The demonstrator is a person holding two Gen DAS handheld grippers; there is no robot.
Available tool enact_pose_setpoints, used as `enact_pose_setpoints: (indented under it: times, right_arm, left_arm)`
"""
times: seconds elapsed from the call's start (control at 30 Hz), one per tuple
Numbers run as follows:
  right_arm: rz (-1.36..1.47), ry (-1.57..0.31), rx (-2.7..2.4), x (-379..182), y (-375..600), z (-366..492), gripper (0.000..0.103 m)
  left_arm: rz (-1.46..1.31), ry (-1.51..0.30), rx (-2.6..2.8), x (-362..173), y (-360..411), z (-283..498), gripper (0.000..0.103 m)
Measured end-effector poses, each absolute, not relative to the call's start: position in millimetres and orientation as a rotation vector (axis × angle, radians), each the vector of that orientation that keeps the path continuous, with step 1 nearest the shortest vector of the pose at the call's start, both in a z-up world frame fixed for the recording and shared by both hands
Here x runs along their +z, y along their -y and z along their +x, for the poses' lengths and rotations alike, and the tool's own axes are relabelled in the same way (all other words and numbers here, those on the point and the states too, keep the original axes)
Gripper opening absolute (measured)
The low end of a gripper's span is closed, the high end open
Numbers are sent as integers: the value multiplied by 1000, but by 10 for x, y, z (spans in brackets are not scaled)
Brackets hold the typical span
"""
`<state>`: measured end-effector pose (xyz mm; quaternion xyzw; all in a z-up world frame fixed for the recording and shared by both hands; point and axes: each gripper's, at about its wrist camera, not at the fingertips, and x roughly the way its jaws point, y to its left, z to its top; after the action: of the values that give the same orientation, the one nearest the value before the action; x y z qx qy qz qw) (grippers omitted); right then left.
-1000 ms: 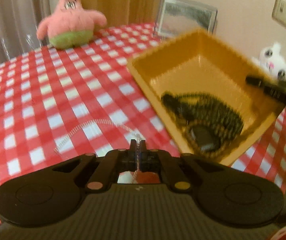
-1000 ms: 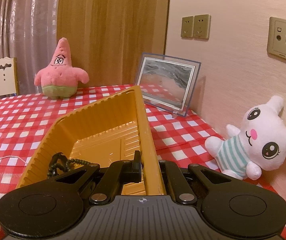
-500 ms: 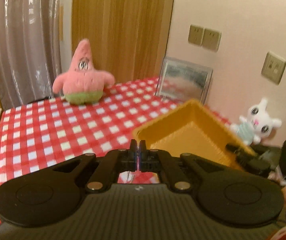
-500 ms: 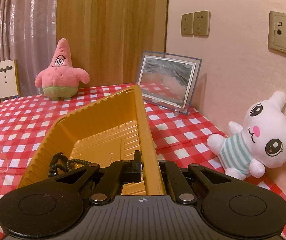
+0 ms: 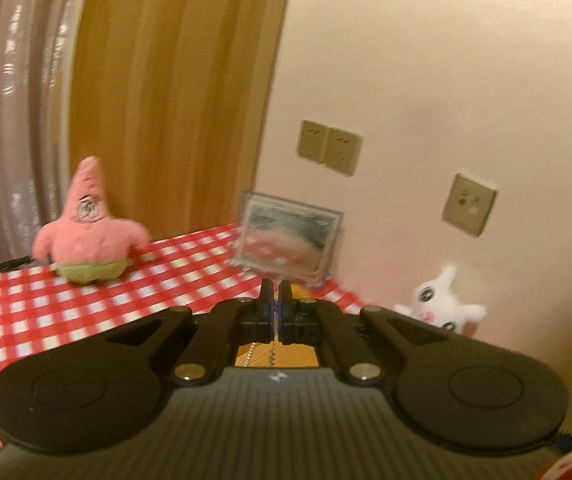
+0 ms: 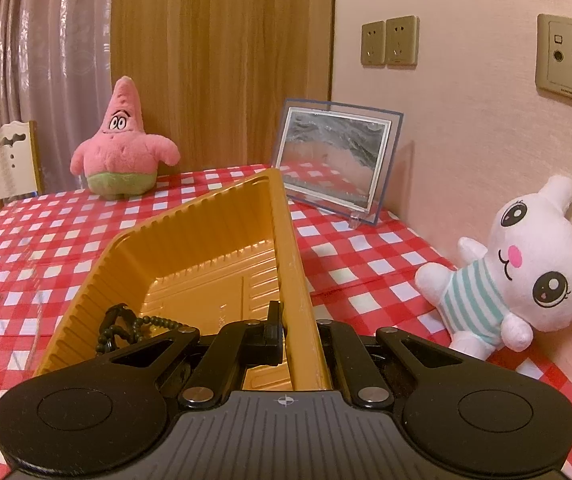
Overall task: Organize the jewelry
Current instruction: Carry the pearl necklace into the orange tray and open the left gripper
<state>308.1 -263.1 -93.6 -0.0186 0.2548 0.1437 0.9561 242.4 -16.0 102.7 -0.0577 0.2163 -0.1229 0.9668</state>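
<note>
The right gripper (image 6: 291, 334) clamps the yellow tray's (image 6: 214, 236) right wall; what looks like a black bead necklace (image 6: 126, 326) lies inside

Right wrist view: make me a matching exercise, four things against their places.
Things:
1. black bead necklace
2. pink starfish plush
3. white bunny plush
4. right tongs

Places:
A. against the wall on the right
B. clamped on the tray's wall
C. inside the orange tray
D. at the table's far edge, before the curtain

Pairs: 1-C, 2-D, 3-A, 4-B
</note>
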Motion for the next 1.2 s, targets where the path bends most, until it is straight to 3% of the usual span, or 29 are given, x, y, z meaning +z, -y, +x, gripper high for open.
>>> enact_pose_setpoints:
  times: [0.37,0.77,1.2]
  right_arm:
    - [-37,-521,303,-934,2642,3076,4]
    - [-34,-541,309,-966,2682,3112,4]
    - [-33,-550,324,-975,2699,3188,4]
  left_arm:
    - [-194,-479,-348,783,519,2860,1]
    - [-249,-804,-272,-353,604,3197,4]
    - [-210,-706,-234,-44,551,3113,15]
